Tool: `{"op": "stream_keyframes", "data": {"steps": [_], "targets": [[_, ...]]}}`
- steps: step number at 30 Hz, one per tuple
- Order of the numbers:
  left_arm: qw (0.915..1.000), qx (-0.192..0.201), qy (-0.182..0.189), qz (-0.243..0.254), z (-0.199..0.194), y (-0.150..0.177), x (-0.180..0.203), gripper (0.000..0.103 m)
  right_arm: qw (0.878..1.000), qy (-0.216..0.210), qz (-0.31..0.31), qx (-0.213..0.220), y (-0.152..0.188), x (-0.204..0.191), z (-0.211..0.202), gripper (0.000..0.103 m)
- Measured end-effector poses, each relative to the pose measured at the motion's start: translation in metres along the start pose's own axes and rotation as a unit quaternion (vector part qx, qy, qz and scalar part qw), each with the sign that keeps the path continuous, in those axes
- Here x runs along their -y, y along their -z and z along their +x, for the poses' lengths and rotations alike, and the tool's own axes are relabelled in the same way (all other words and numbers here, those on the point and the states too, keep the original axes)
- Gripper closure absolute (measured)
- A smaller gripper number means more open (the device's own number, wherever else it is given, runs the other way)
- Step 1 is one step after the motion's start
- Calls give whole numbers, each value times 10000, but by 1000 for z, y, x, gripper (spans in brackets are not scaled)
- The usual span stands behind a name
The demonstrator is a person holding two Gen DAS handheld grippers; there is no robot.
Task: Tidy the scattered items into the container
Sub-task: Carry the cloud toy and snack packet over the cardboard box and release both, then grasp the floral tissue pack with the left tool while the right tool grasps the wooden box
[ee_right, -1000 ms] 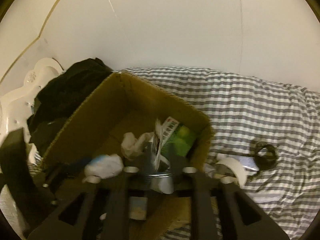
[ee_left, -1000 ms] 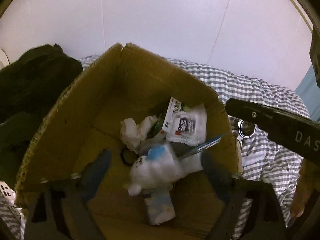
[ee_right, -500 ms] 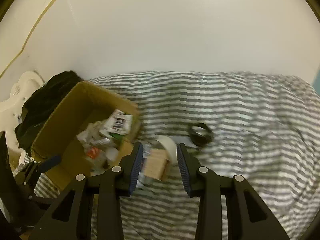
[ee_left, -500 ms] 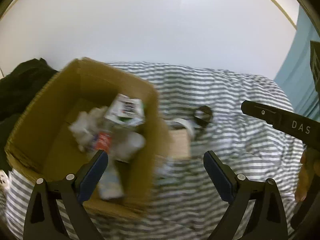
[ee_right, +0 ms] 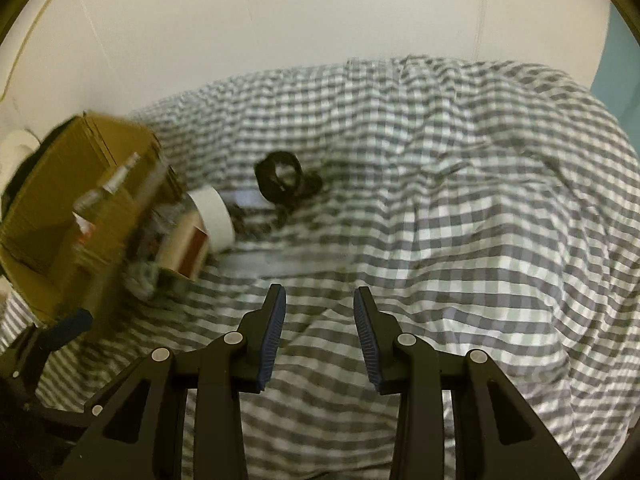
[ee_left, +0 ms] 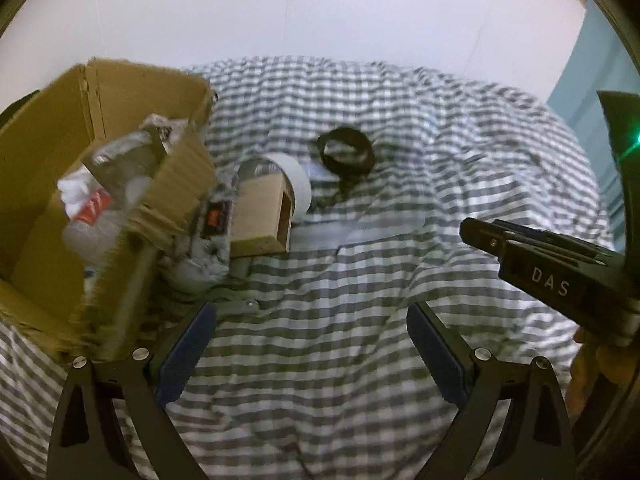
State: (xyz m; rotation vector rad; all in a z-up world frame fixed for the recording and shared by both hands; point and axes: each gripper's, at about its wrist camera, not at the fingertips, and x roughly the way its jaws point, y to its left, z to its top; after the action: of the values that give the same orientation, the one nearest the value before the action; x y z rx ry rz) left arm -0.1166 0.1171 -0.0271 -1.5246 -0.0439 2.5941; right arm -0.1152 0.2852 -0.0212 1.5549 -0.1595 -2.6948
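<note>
Cardboard box [ee_left: 100, 184] is blurry with contents hard to make out, and both my left gripper [ee_left: 308, 344] and right gripper [ee_right: 319, 334] hang spread over the bed [ee_left: 360, 320], empty.

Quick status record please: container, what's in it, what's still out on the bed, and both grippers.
container: cardboard box, open, at left on the checked bedcover
in box: clear bottle, white crumpled item
still out: small carton, white tape roll, black strap, blurred wrappers by the box
left gripper: open, empty, above bedcover
right gripper: open, empty, above bedcover
</note>
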Motion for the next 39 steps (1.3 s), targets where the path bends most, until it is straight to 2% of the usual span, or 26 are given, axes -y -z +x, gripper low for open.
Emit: {"op": "stream_keyframes", "data": {"steps": [3, 6, 9, 12, 14, 17, 19, 23, 28, 31, 34, 36, 39], "targets": [[9999, -79, -123, -87, 27, -1, 2, 4, 10000, 11, -4, -78, 1, 3, 22, 68], [9997, -32, -229, -127, 47, -7, 1, 4, 9997, -149, 167, -119, 0, 8, 40, 68], [9992, -88, -379, 87, 69, -14, 0, 4, 9992, -220, 278, -162, -3, 11, 55, 68], [9973, 105, -635, 356, 73, -18, -14, 4, 9995, -111, 292, -106, -4, 10, 63, 68], [9975, 59, -567, 423, 74, -19, -28, 4, 9995, -86, 305, -39, -6, 9, 65, 68], [9957, 56, -700, 605, 73, -20, -37, 4, 9994, -126, 313, 38, -10, 4, 63, 68], [9955, 170, -655, 666, 67, -21, -39, 4, 9996, -141, 228, 51, -11, -4, 61, 68], [9974, 334, -474, 420, 51, -31, -59, 4, 9999, -143, -16, 33, -9, -22, 55, 68], [9938, 382, -638, 828, 51, -32, -71, 4, 9997, -176, -192, 13, -7, -37, 52, 68], [9922, 280, -545, 1086, 60, -24, -67, 4, 9993, -234, -290, 20, -6, -44, 52, 68], [9949, 25, -256, 980, 75, -10, -67, 5, 9988, -382, -302, -14, -6, -51, 55, 68], [9967, -58, -218, 784, 85, 1, -72, 6, 9985, -442, -317, -30, -6, -54, 56, 68], [9982, 129, -225, 542, 86, 7, -81, 24, 9981, -511, -348, -64, -6, -59, 59, 68]]}}
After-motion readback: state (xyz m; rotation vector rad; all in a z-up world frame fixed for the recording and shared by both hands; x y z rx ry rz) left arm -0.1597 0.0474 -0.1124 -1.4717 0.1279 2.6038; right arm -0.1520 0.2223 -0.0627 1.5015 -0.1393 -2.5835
